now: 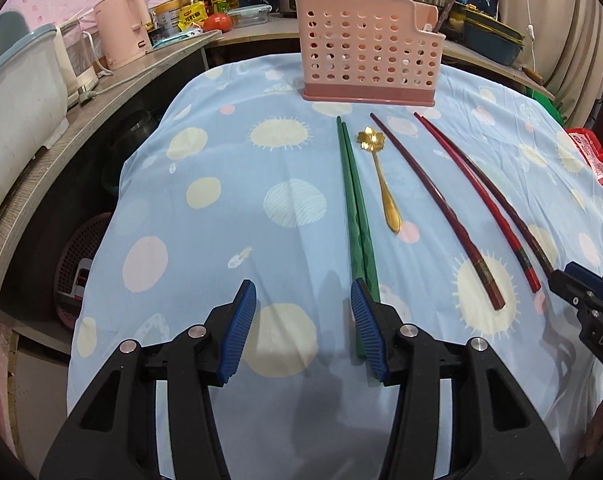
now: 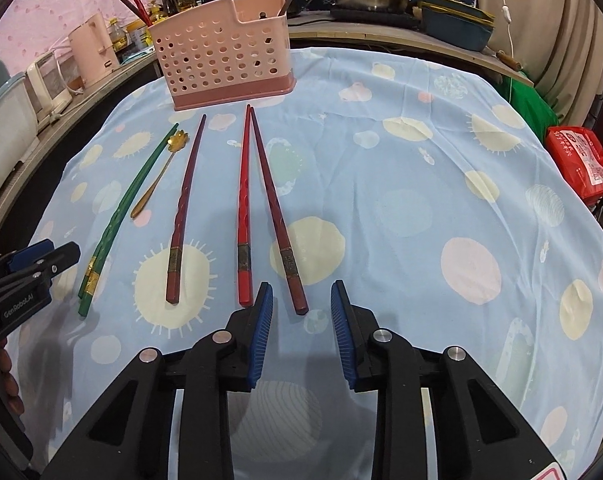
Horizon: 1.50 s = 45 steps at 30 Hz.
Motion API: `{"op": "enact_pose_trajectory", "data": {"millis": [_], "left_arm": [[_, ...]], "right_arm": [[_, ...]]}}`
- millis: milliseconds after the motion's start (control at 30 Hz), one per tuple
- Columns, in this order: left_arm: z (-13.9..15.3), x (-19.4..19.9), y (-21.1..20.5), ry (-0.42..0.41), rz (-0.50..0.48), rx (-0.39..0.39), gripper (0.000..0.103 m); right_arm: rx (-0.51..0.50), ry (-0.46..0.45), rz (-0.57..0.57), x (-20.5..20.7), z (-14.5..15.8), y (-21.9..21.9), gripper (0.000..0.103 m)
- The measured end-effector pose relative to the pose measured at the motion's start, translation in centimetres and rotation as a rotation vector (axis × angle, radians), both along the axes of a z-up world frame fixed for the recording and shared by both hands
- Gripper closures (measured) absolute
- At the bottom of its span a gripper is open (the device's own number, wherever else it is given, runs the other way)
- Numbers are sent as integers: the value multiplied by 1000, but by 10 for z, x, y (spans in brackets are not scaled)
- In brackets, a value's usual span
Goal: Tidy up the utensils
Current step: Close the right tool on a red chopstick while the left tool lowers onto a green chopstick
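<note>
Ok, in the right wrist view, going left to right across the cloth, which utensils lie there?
Green chopsticks → gold spoon → dark maroon chopstick → bright red chopstick → dark red chopstick. The last two touch at their far tips.

Table draped in a pale blue spotted cloth (image 2: 421,208). Directly ahead of my tools stands a pink perforated utensil holder (image 1: 367,48). Between it and me lie, side by side: a green chopstick pair (image 1: 355,208), a gold flower-bowled spoon (image 1: 381,176), one dark red chopstick (image 2: 185,208), and a red pair (image 2: 261,208).
</note>
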<state>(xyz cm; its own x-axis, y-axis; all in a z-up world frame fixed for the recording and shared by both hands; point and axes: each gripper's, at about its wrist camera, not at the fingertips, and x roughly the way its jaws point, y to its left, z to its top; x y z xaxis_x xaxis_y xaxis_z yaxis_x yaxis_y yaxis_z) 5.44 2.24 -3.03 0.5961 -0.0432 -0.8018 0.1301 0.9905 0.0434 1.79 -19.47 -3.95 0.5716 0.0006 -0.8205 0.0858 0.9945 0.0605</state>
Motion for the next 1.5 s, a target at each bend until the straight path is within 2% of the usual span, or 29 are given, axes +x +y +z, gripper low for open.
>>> {"op": "enact_pose_trajectory", "data": {"millis": [267,467,867,1167,1333,1500], "left_arm": [[-6,-1,-1,26,-9,-30,56],[-10,-1,-6,35,-26,-24,56],[-19,-4,-9,45,-34,-19,60],[-17,-7,-13,43,-57,-23,78],[-17,-7,-13,45,-63,-24,91],[-17,-8,-12,50,-63,-32,96]], "right_arm": [[-2,5,12,9,-4,5,76],[-2,8,15,10,-6,4,80],[-7,5,20,12,-8,6,82],[-7,5,27,12,-8,8,94],[-7,3,31,10,-8,9,94],[-2,-1,32,8,-7,9,95]]}}
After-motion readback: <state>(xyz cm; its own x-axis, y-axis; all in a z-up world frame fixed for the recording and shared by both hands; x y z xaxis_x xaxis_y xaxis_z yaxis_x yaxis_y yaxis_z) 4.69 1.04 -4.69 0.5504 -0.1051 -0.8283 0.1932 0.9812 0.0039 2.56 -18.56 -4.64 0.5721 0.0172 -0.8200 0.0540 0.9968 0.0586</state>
